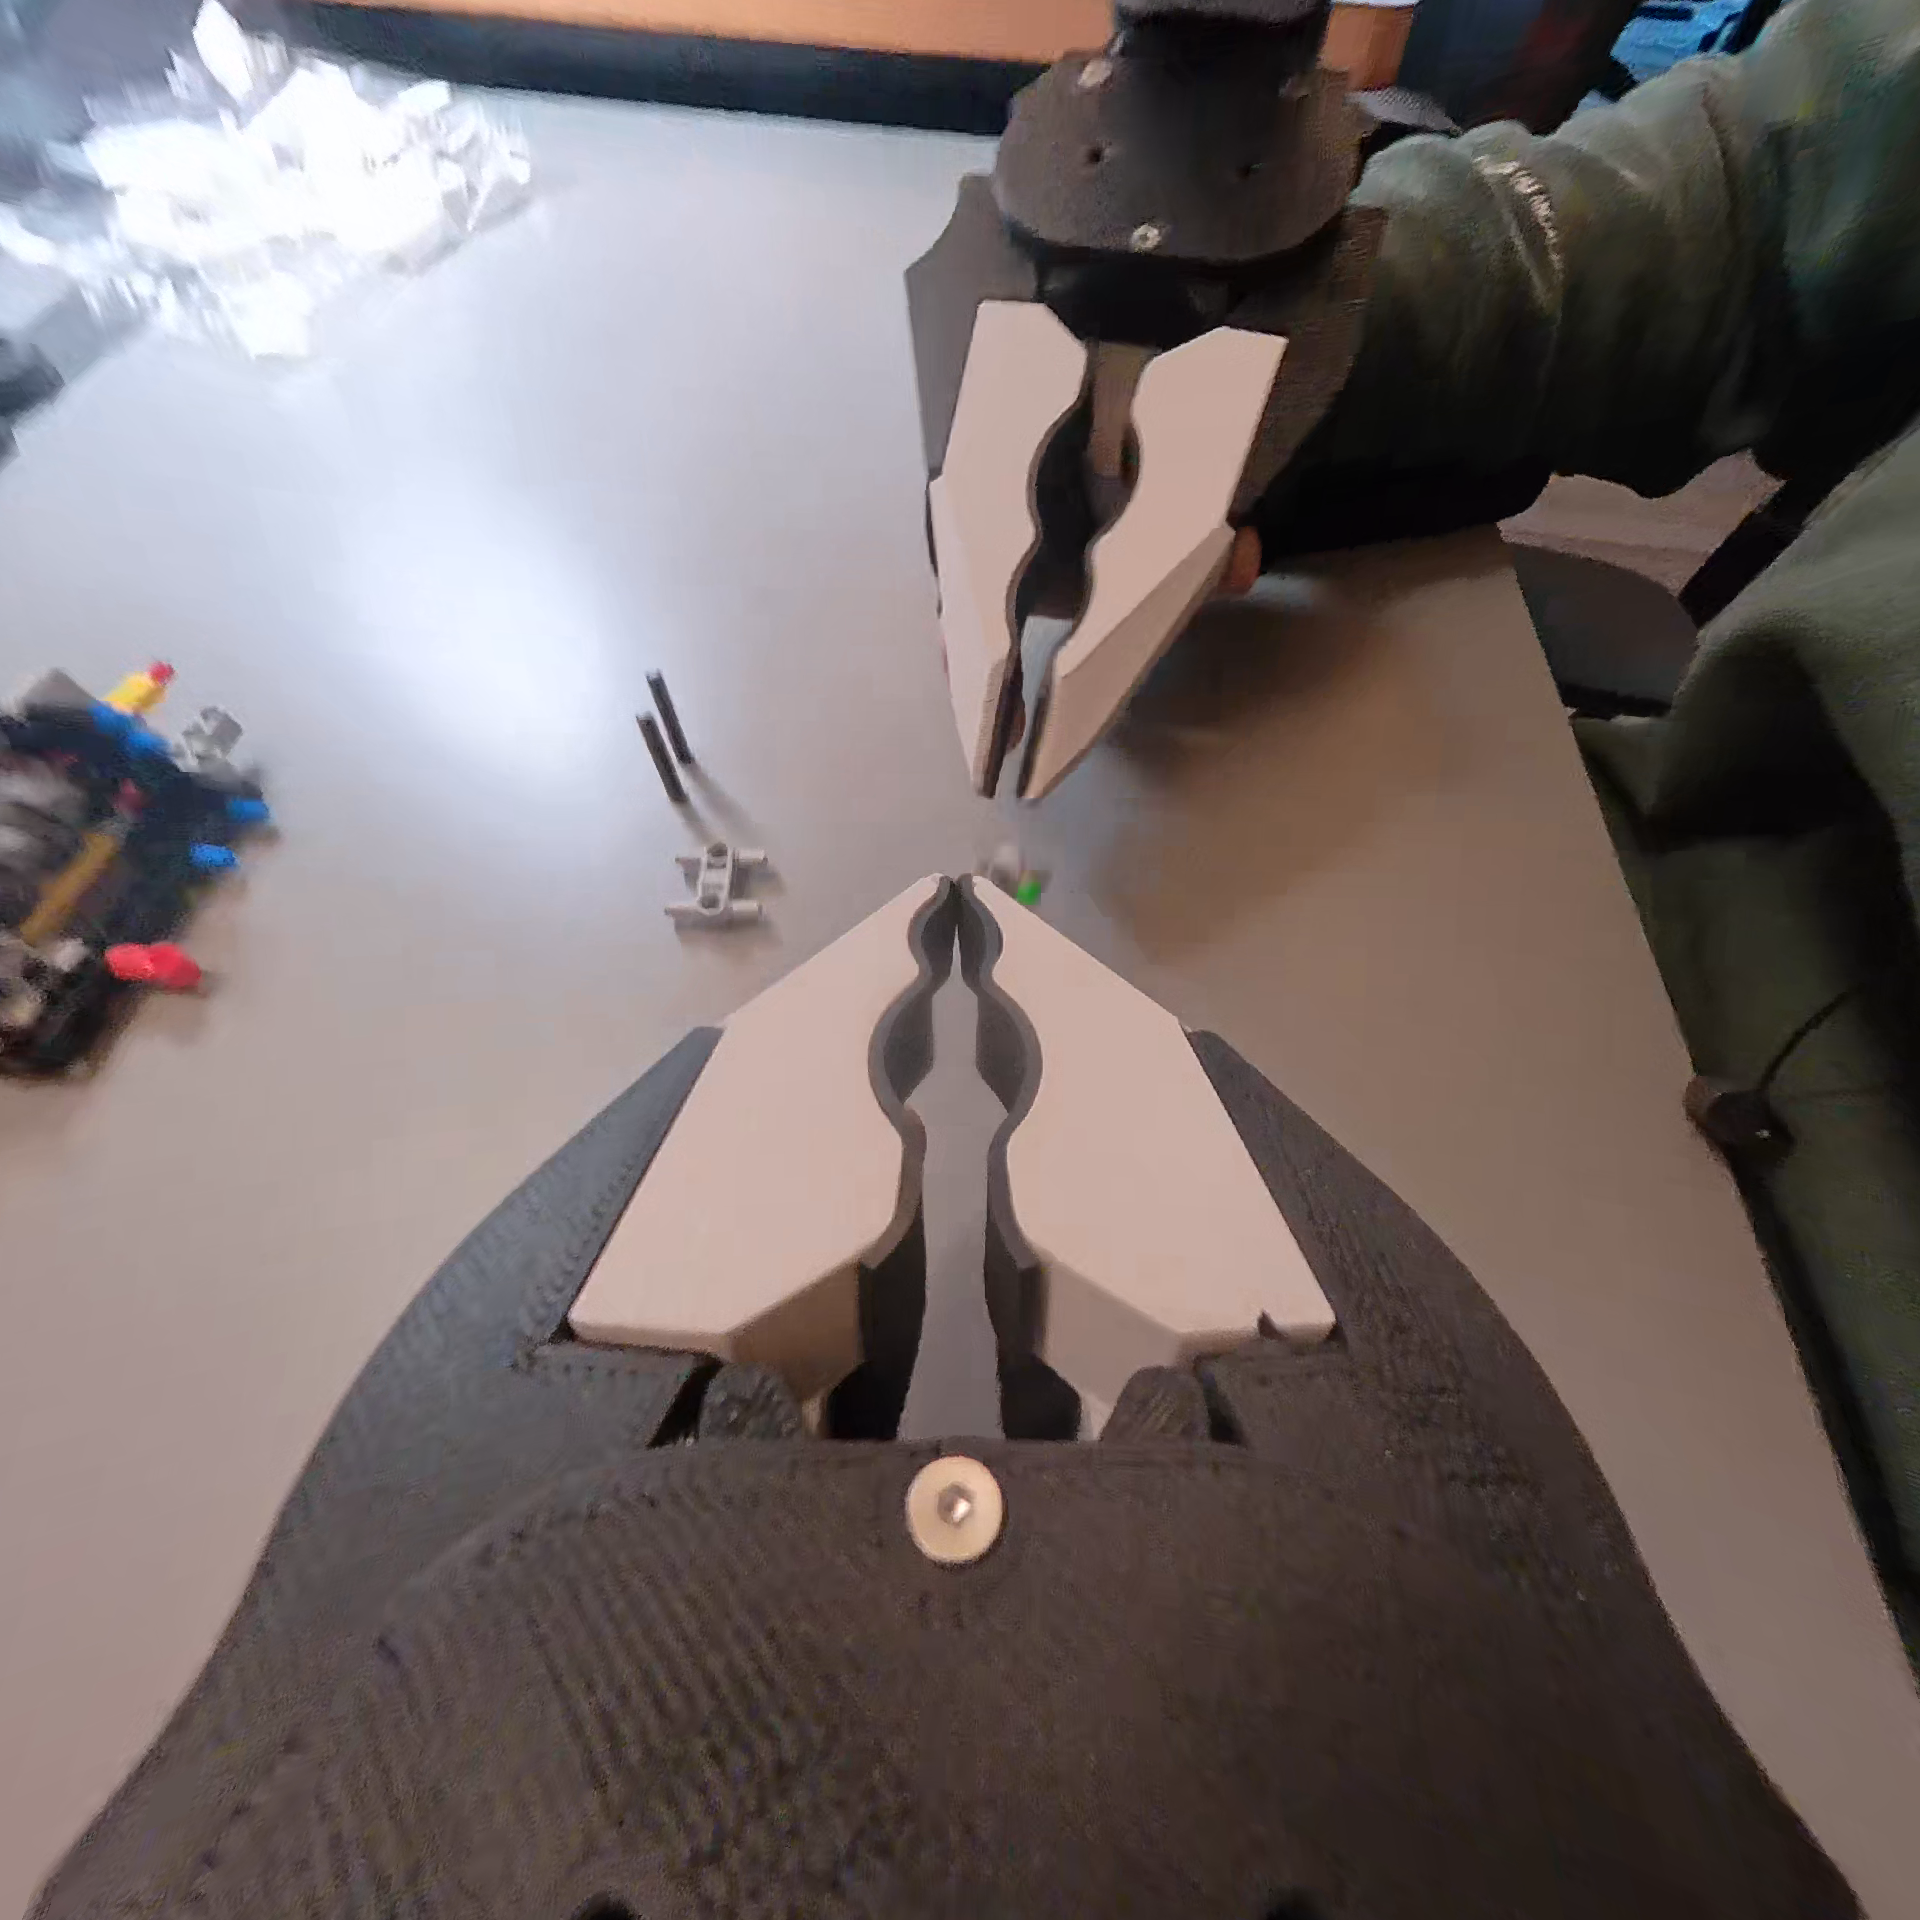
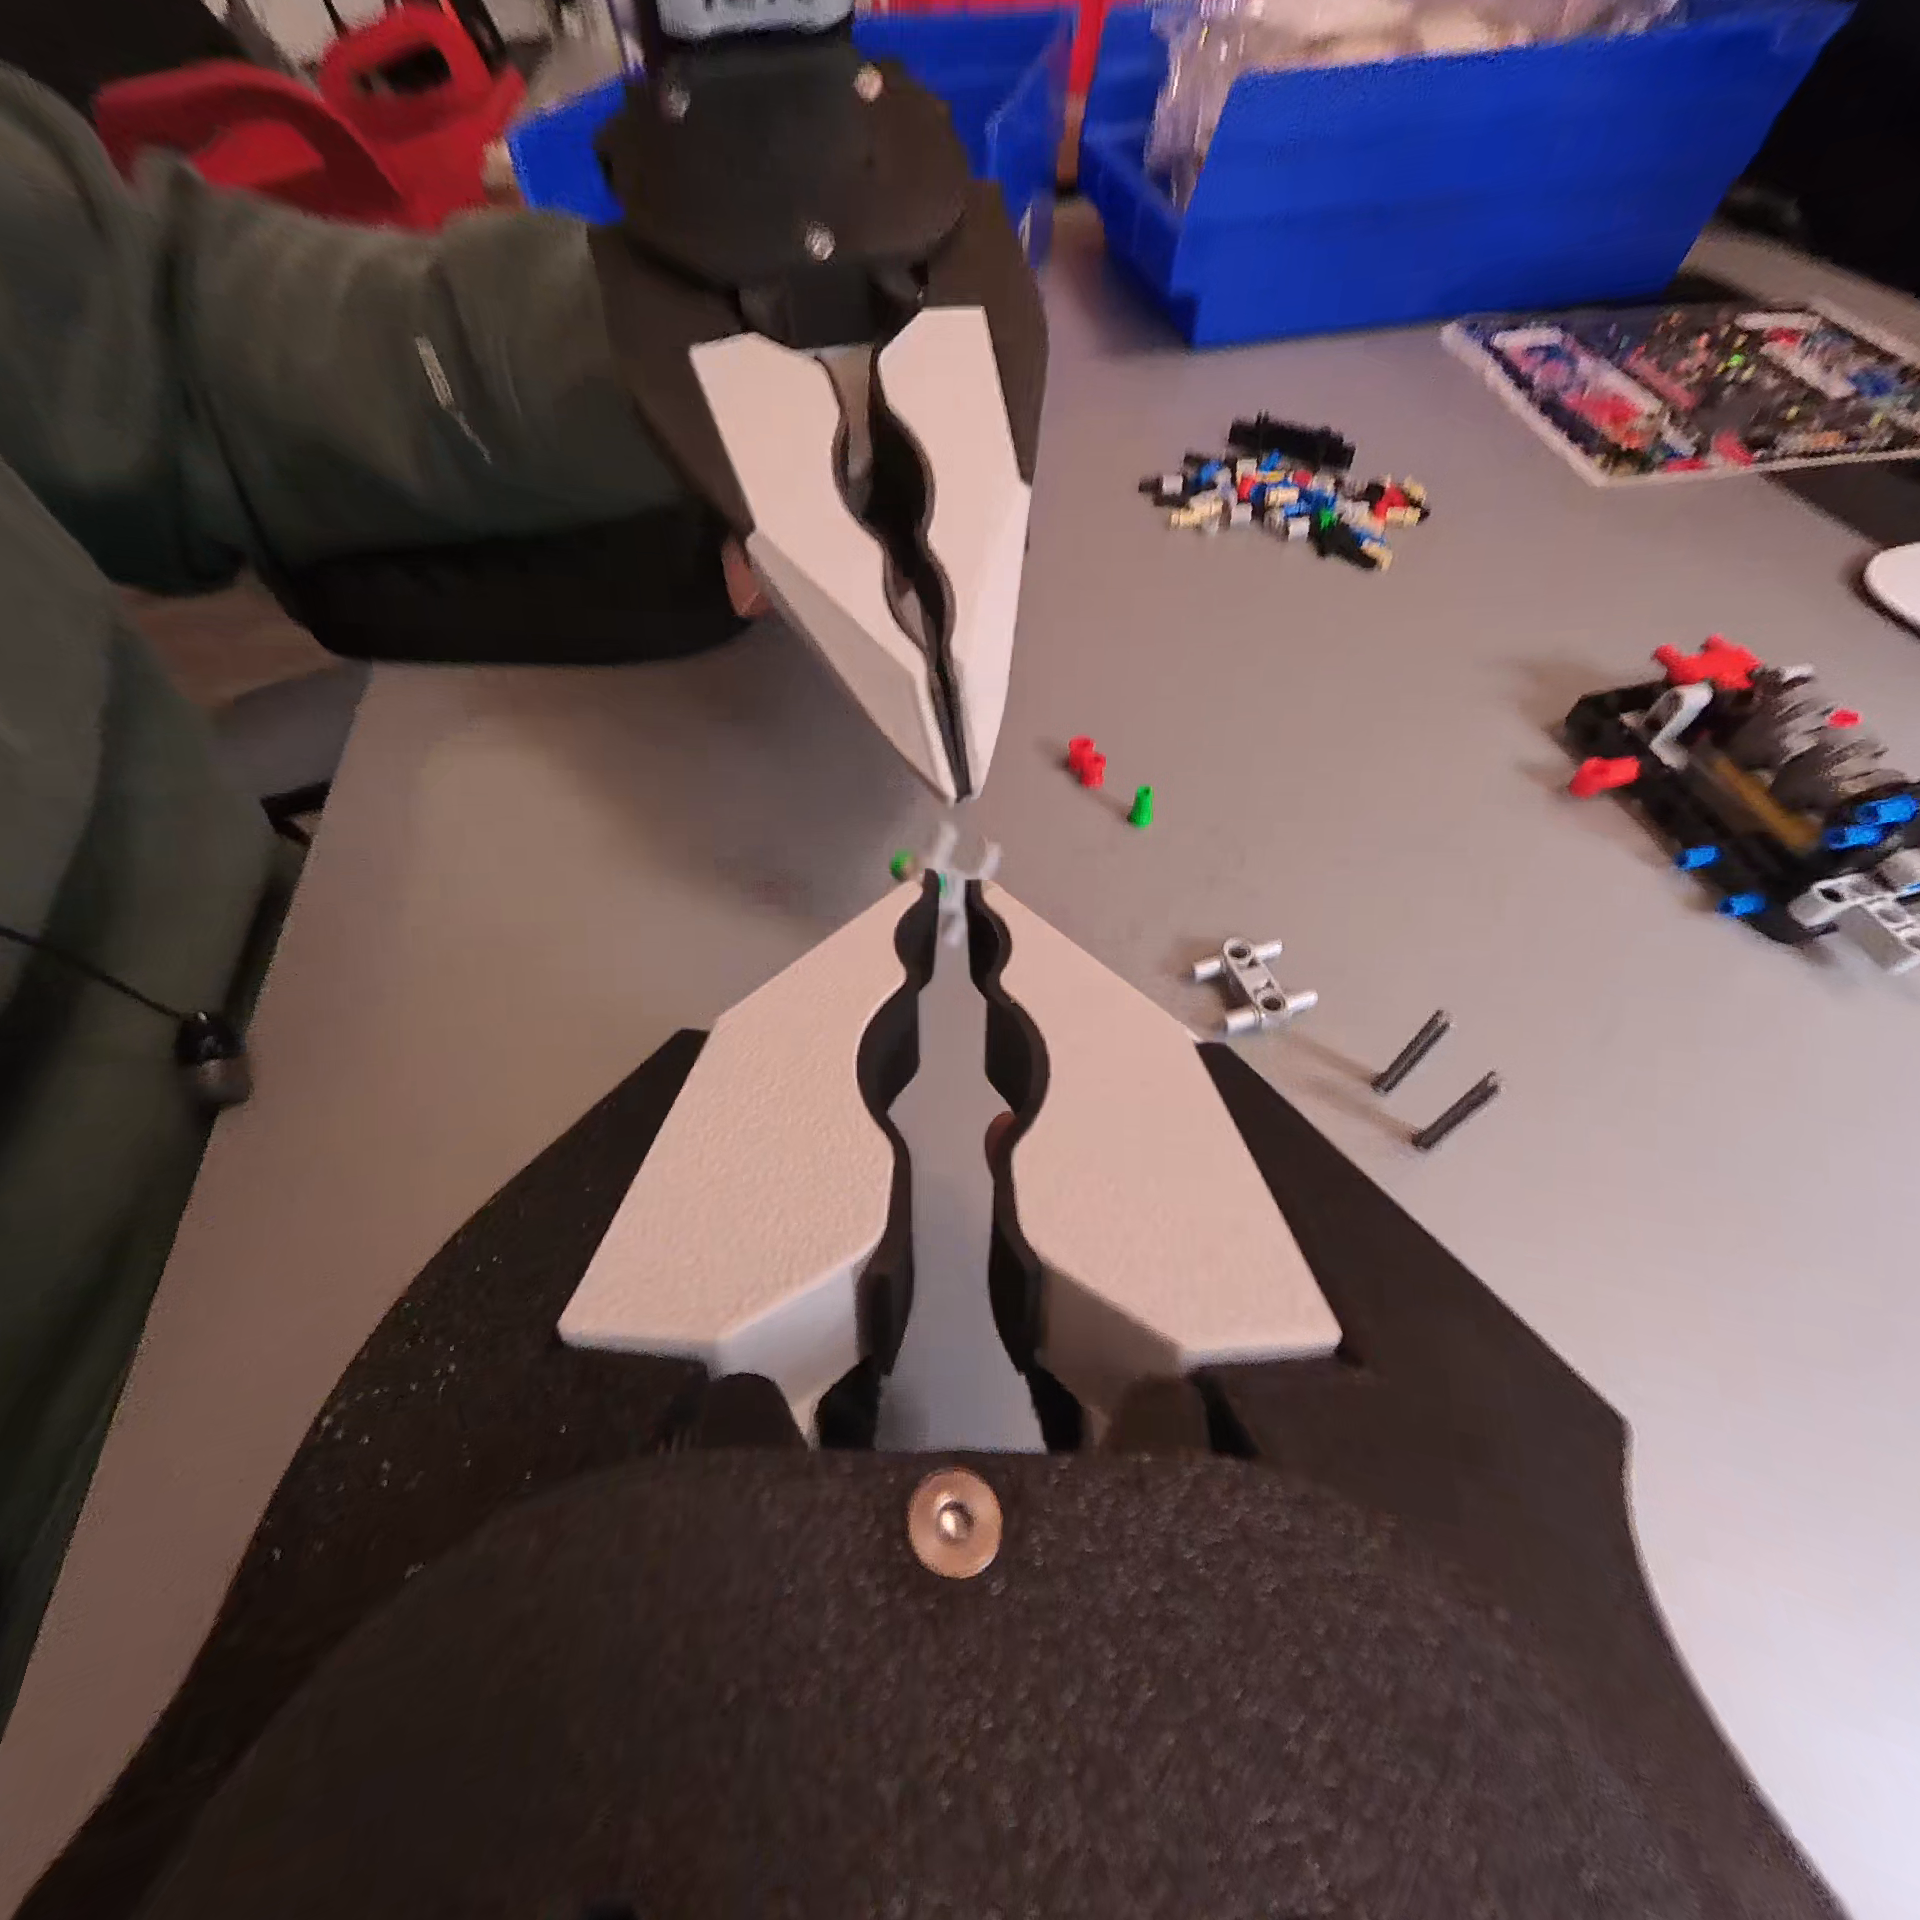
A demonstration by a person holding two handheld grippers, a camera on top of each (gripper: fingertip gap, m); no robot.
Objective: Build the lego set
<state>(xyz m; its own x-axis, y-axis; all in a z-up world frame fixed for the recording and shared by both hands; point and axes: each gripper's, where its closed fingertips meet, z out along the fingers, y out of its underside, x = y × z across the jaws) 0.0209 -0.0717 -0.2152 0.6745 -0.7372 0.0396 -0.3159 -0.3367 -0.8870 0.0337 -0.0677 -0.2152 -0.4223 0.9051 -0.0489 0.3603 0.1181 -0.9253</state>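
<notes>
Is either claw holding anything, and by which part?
Right claw pinches a small light-grey piece by its near end. Left claw is shut, apparently empty.

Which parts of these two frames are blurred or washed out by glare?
Left wrist view: the clear bags at top left are smeared and overexposed, a broad glare patch sits on the table, and the half-built model at the left edge is soft. Right wrist view: the blue bins and booklet are blurred; the small grey piece between the tips is smeared.
</notes>
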